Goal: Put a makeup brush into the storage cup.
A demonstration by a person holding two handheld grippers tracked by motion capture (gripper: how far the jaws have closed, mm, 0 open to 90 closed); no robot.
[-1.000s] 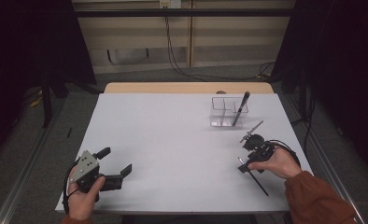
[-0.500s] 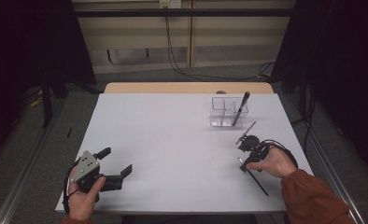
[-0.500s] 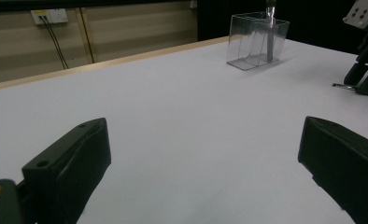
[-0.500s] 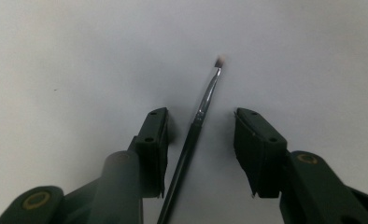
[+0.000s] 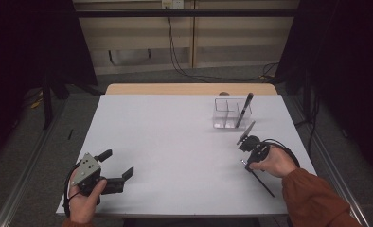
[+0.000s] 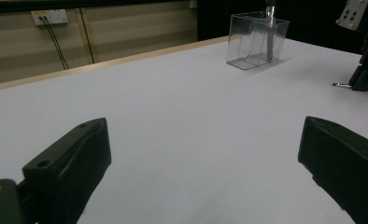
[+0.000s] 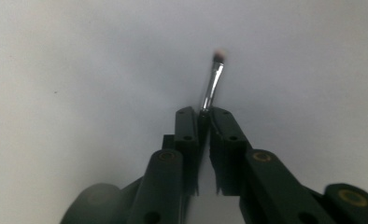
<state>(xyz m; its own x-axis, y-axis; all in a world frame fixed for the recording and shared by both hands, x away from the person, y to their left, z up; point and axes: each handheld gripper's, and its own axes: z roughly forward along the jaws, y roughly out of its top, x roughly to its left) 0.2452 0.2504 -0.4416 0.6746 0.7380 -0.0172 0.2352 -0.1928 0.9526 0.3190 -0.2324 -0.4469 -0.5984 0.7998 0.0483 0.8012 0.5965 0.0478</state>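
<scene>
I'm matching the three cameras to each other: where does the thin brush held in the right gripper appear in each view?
High view: the thin brush slants at lower right, with its dark handle running out past the person's right hand.
Left gripper view: its silver end pokes out near the right edge, low over the table.
Right gripper view: its ferrule and tip rise at centre from the shut jaws.
Shared landmark: the right gripper clamped on it.
</scene>
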